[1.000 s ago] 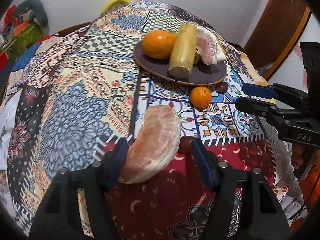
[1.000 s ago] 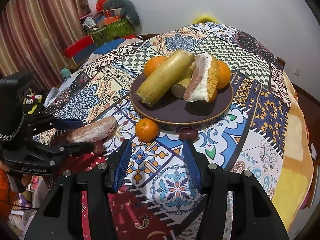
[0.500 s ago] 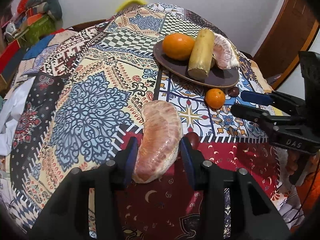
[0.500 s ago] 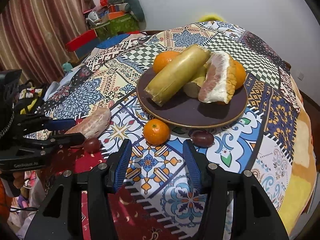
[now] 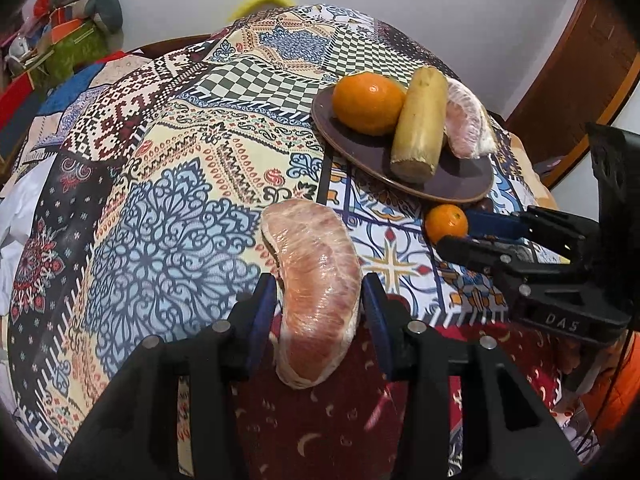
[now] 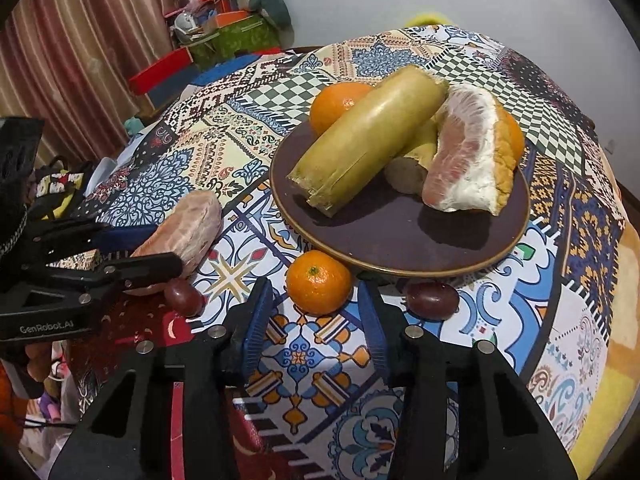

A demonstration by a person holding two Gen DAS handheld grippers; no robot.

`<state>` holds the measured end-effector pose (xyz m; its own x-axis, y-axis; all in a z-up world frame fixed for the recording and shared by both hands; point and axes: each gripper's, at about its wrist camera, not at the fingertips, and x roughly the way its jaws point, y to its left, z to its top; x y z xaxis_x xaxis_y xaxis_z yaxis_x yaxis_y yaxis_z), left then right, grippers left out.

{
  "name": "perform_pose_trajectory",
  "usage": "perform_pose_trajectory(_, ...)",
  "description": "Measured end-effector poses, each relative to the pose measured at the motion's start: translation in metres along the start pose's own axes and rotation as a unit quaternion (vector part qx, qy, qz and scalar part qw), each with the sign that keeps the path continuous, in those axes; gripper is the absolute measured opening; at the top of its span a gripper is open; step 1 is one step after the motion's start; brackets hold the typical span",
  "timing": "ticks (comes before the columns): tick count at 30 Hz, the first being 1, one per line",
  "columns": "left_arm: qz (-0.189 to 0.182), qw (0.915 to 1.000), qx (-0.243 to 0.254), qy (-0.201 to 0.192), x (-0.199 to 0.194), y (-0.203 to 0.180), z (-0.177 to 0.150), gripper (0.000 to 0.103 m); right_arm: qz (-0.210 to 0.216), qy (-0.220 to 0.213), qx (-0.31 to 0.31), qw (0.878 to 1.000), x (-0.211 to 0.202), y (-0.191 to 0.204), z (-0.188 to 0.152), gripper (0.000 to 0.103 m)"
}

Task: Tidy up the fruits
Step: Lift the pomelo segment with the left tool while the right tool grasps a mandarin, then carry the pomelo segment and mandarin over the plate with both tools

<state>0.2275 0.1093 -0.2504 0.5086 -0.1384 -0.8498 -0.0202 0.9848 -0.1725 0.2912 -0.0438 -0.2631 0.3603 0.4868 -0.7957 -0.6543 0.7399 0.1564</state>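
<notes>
My left gripper (image 5: pixel 320 292) is shut on a peeled pink pomelo segment (image 5: pixel 316 264), its pads pressing both sides near the segment's lower end. From the right wrist view, that pomelo segment (image 6: pixel 188 224) sits between the left gripper's (image 6: pixel 160 246) fingers just over the cloth. A small tangerine (image 6: pixel 319 282) lies on the cloth just in front of the dark plate (image 6: pixel 400 248). My right gripper (image 6: pixel 316 292) is closing with the tangerine between its fingertips, with small gaps on both sides. In the left wrist view the right gripper (image 5: pixel 456 232) reaches the tangerine (image 5: pixel 446 222) from the right.
The plate (image 5: pixel 460 184) holds an orange (image 5: pixel 368 102), a yellow-green stalk piece (image 5: pixel 420 128) and another pomelo piece (image 6: pixel 468 160). Two dark red small fruits (image 6: pixel 432 300) (image 6: pixel 184 298) lie on the patterned tablecloth. Boxes and curtains stand beyond the table's far left.
The left jaws closed onto the pomelo segment. The right gripper moved forward and down toward the tangerine, and its jaws narrowed around it.
</notes>
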Motion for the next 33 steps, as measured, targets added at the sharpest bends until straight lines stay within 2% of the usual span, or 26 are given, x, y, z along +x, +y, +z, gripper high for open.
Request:
perform_pose_trajectory(4,0.011,0.9999,0.004,-0.002,0.008,-0.002,0.007,0.046,-0.005,0.003,0.002,1.000,0.003,0.000,0.000,0.032)
perform_pose_trajectory(11,0.034,0.9993,0.015,-0.009,0.016,-0.008,0.012,0.044,-0.001,-0.006,0.003,1.000,-0.007,-0.002,-0.004,0.032)
perform_pose_trajectory(16,0.038,0.9991,0.010,-0.014,0.010,-0.008,0.010,0.042,-0.007,-0.022,0.003,1.000,-0.023,-0.003,-0.007,0.032)
perform_pose_trajectory(23,0.033,0.9983,0.008,-0.048,-0.016,-0.015,0.014,0.042,-0.019,-0.052,0.011,0.998,-0.049,-0.015,-0.006,0.032)
perform_pose_trajectory(33,0.008,0.9950,0.026,-0.096,-0.045,-0.047,0.034,0.042,-0.035,-0.077,0.030,0.996,-0.069,-0.033,-0.008,0.032)
